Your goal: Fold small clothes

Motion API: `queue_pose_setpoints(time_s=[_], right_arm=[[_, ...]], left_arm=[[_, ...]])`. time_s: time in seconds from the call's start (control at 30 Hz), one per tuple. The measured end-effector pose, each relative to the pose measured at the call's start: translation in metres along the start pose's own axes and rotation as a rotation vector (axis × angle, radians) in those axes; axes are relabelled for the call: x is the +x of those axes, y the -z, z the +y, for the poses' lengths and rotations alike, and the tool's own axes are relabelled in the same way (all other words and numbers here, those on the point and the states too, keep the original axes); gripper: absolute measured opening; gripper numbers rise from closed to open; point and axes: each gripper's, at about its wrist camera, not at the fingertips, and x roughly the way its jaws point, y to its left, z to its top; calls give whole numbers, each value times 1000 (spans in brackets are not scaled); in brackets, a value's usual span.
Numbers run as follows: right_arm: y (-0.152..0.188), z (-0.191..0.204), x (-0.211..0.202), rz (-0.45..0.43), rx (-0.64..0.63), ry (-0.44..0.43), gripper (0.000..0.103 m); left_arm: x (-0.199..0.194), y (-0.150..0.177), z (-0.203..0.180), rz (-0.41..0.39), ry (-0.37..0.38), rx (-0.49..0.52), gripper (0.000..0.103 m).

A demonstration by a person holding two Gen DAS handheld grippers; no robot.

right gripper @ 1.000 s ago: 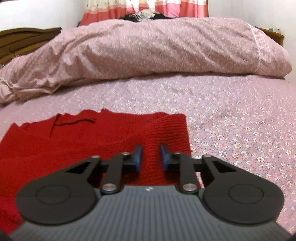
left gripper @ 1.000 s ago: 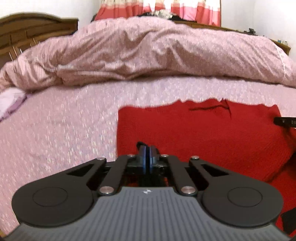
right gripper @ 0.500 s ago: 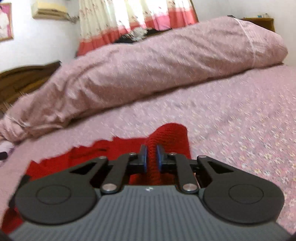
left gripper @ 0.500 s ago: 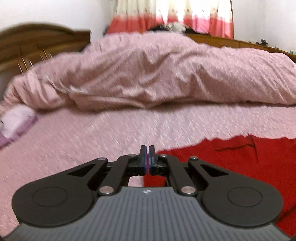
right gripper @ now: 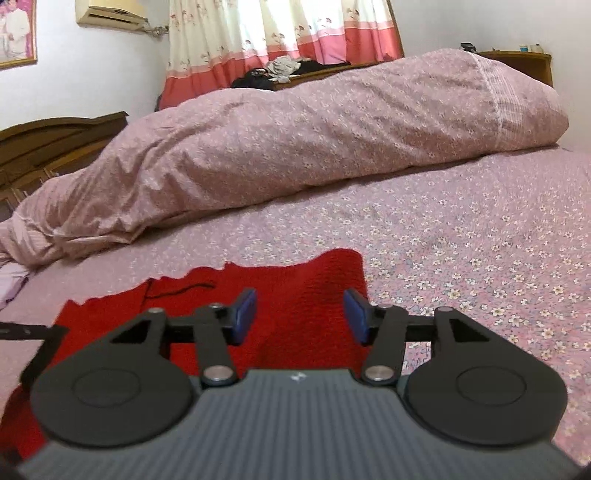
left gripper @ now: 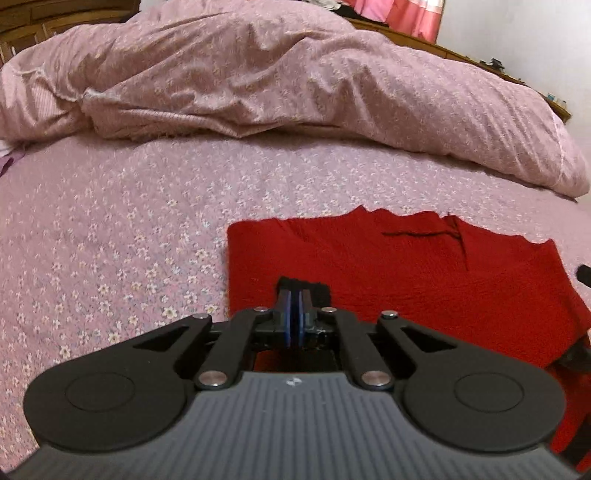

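Note:
A red knitted garment (left gripper: 424,280) lies flat on the flowered pink bedsheet (left gripper: 122,236), partly folded, with a dark seam line near its far edge. My left gripper (left gripper: 295,314) is shut, its blue pads pressed together low over the garment's near left part; I see no cloth between them. In the right wrist view the garment (right gripper: 295,295) lies below my right gripper (right gripper: 300,314), which is open with blue pads wide apart over its right end. The left gripper's tip shows at the far left (right gripper: 22,328).
A rumpled pink duvet (left gripper: 295,74) is heaped across the far side of the bed. A wooden headboard (right gripper: 55,140) stands at the left. Curtains (right gripper: 280,33) and dark clothes (right gripper: 258,79) are behind the bed. Bare sheet (right gripper: 480,258) spreads right of the garment.
My right gripper has opened and let go of the garment's right end. My left gripper, shut throughout, has come back down over the garment, whose left edge again lies flat.

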Motion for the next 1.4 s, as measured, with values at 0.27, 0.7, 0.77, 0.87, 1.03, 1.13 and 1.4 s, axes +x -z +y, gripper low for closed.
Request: queue_pose_setpoints(time_s=[0.27,0.7,0.77,0.87,1.03,1.13,1.4], right_arm=[[14,4,-22,8,10,-45,55],[36,1,-38,10,67,-64,55],[37,1,-39,9,72,-64,55],[38,1,-39,9,73,-61,55],[39,2,-38,8,71,-62,55],[39,2,-38,8,71,-61,55],[32,7,-41,-19,74,-63,55]], left_arm=[[2,7,-4,20,24,27,63],[4,8,-19,-39,0,136,73],[10,10,-21,-28,1,142,72],[18,13,-26,-10,22,157,65],[25,17,-26,-12,-21,130,49],[24,14,-20,-7,3,86,18],[-16,-9,-30,-158,4,94,15]])
